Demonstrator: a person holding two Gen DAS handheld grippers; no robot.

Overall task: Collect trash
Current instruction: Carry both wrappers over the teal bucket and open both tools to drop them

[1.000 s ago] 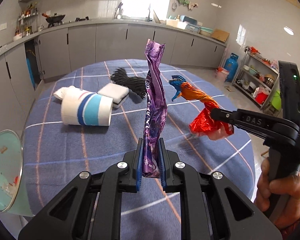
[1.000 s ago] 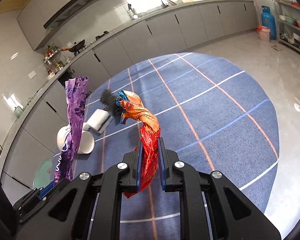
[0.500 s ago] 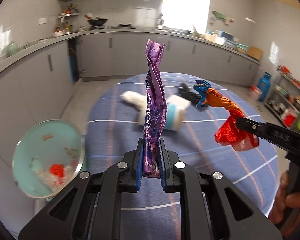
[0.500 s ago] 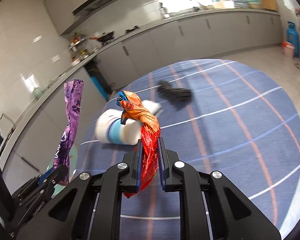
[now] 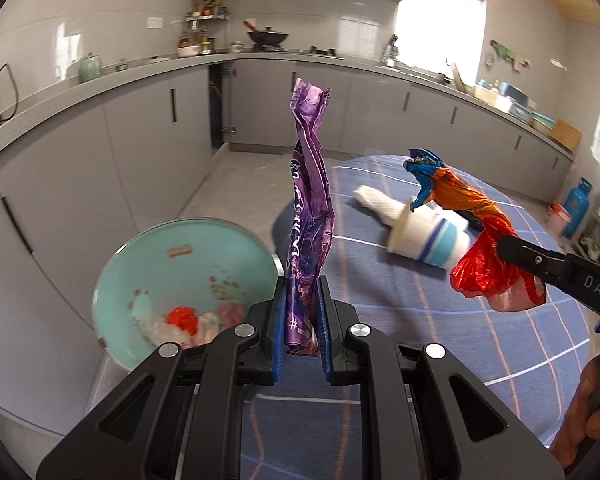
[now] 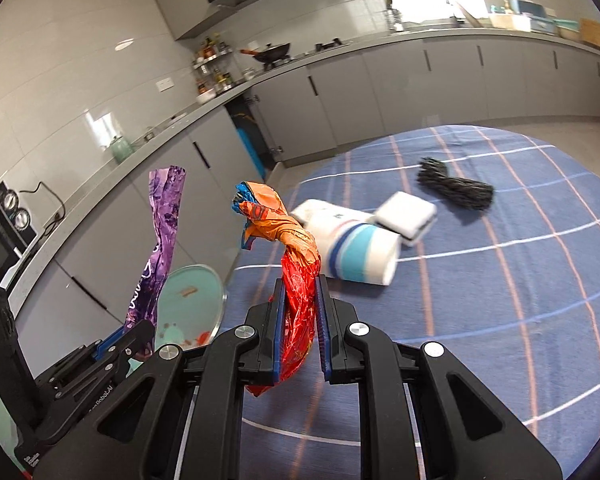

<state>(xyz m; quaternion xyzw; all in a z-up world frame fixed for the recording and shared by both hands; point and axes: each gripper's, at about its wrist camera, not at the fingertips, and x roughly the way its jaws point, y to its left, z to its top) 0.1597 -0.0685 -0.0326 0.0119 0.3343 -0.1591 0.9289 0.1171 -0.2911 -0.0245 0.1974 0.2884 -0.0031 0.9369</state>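
Note:
My left gripper is shut on a crumpled purple wrapper that stands upright above the jaws; the wrapper also shows in the right wrist view. My right gripper is shut on a twisted red and orange wrapper, also seen in the left wrist view. A teal trash bin with trash inside stands on the floor beside the table, just left of and below the left gripper. It also shows in the right wrist view.
A round table with a blue striped cloth holds a rolled white and blue towel, a white sponge and a black bundle. Grey kitchen cabinets run along the walls.
Both grippers have swung left toward the table's edge with their wrappers. The teal bin has come further into view and nearer the left gripper.

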